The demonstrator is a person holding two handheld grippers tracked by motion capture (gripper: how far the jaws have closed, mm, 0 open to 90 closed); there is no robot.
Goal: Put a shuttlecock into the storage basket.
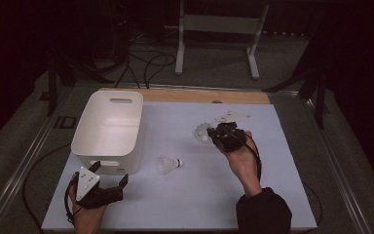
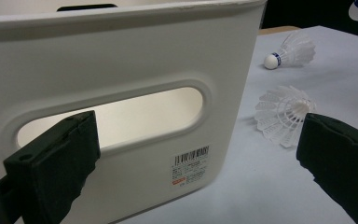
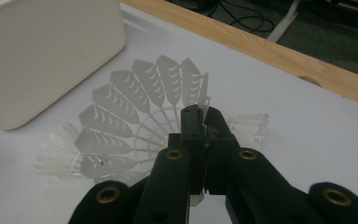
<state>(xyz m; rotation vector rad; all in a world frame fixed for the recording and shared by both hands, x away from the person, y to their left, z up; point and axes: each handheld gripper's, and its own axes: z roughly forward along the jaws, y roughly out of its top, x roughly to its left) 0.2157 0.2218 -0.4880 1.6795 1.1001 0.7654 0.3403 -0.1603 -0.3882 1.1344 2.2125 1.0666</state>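
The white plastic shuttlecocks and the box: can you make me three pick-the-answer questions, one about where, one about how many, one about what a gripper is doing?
1. Where is the white plastic storage bin?
A. left part of the table
B. right part
C. on the floor

2. How many white plastic shuttlecocks are there, lying free or gripped?
A. one
B. two
C. five

3. What is the right hand-held gripper doing?
A. hanging wide open
B. gripping the bin
C. pinching a shuttlecock's skirt

Answers: 1 A, the high view shows it at the left. 2 B, one lies mid-table, one is at the right hand-held gripper. 3 C, its jaws close on the feathered edge.
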